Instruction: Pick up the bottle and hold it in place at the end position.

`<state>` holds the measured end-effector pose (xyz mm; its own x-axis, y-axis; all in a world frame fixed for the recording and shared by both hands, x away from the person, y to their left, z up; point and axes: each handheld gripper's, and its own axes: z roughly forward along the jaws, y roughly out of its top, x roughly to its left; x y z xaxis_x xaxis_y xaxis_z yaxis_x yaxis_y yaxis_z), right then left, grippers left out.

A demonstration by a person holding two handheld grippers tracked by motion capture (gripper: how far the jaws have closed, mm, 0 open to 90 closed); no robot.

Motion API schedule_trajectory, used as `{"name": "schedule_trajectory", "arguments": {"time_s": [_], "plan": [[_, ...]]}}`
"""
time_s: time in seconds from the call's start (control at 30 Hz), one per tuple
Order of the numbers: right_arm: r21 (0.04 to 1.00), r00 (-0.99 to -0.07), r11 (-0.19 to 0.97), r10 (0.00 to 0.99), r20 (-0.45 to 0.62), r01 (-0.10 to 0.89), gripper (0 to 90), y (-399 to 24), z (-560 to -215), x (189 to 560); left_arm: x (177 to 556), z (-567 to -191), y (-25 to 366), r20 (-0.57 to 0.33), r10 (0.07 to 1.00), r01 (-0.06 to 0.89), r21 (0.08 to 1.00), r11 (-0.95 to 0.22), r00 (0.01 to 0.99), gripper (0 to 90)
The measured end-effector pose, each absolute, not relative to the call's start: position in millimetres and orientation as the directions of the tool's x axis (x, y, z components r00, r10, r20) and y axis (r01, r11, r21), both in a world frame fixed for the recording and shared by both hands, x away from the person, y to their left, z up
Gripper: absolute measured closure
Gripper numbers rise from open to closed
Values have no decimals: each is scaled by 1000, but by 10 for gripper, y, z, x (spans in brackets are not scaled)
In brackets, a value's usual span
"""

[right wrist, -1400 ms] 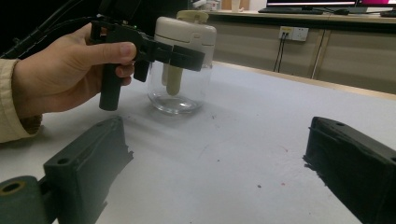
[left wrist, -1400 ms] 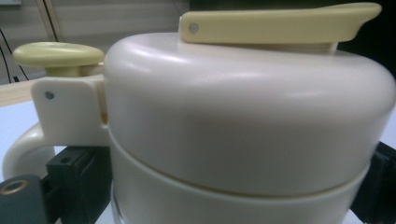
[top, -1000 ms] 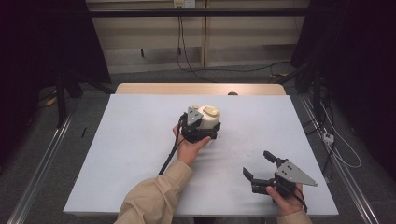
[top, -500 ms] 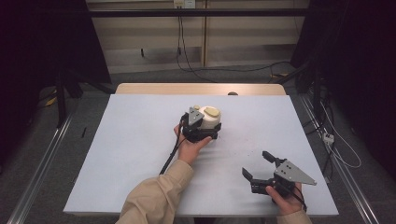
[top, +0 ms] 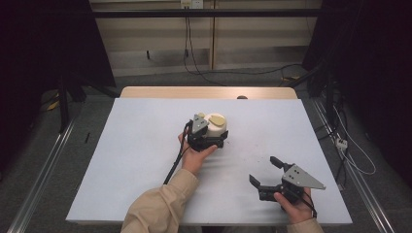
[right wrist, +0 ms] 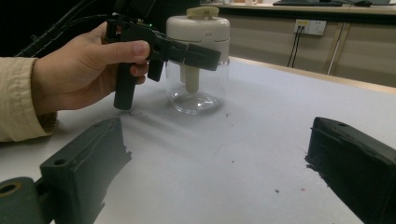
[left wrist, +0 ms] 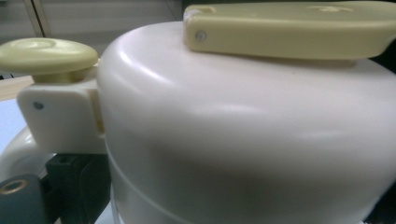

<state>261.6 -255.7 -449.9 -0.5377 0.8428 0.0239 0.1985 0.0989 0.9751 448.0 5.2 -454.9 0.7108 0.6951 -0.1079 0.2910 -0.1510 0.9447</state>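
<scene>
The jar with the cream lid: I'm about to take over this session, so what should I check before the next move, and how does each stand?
1. Jar upright on the table: ok.
2. Left gripper at the jar, around its lid: ok.
3. Left gripper's grasp firm: cannot tell.
4. Right gripper open and apart from the jar: ok.
5. Jar's glass body without contents: ok.
6. Lid seated on the jar: ok.

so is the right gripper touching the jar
Apart. In the right gripper view, the right gripper has open jaws with bare table between them and the jar. The high view shows the same gap.
</scene>
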Motion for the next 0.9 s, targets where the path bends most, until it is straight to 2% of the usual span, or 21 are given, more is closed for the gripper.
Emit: {"name": "schedule_trajectory", "arguments": {"time_s": [0.9], "plan": [[961, -522, 116, 852, 34, 251, 49, -2289, -4398, 2970, 4466, -4591, 88, -105, 681, 276, 950, -148, 725, 54]]}}
